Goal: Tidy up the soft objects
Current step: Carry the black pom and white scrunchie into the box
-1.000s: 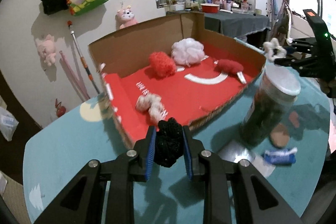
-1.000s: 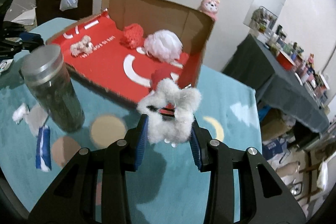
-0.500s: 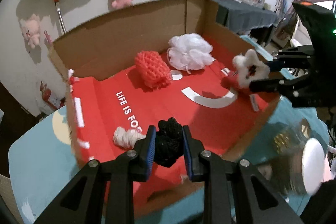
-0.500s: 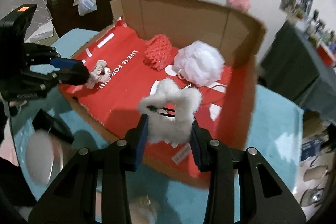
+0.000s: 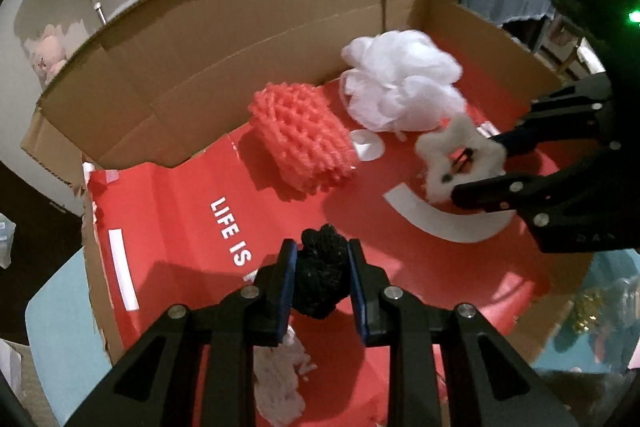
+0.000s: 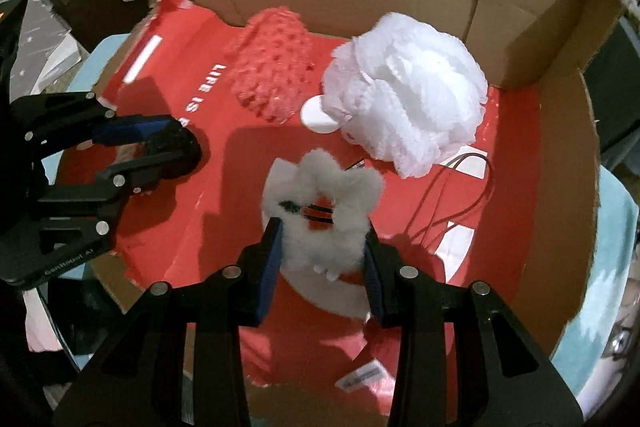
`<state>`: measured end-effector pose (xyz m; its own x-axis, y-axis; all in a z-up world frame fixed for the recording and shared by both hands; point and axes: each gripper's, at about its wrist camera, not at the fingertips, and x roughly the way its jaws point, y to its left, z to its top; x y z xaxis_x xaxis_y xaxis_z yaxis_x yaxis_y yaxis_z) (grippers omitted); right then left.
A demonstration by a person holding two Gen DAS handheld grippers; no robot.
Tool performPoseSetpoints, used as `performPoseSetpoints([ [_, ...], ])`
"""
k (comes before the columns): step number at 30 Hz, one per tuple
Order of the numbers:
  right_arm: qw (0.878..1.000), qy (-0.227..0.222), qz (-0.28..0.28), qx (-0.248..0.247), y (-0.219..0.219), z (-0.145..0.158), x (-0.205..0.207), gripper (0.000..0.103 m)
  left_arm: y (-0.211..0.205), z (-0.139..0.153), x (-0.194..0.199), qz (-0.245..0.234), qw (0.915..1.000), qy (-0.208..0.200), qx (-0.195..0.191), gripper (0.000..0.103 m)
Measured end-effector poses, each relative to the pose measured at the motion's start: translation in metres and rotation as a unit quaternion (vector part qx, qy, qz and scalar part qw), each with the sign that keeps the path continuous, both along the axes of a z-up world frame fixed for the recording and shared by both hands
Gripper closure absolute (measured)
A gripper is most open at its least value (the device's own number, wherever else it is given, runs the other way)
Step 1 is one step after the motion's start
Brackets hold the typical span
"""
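Both claws are hanging over the red floor of the cardboard box (image 5: 224, 39), the left gripper (image 5: 322, 281) squeezing a black scrunchie (image 5: 320, 275), the right gripper (image 6: 322, 259) pinching a white fluffy clip (image 6: 324, 215), drop spots lying straight below.

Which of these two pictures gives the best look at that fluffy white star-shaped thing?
The right wrist view: the white fluffy star sits centred and close, pinched in the right gripper. The left wrist view shows it smaller, off to the right and slightly blurred.
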<state>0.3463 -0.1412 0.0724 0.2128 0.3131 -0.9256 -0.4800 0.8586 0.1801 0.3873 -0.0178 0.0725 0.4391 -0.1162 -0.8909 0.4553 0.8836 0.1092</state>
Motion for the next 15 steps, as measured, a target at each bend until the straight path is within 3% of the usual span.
performPoseSetpoints([
  [15,0.999,0.009,-0.003,-0.032,0.008,-0.014,0.016,0.065,-0.001,-0.007,0.012,0.004,1.0,0.007,0.004,0.073],
])
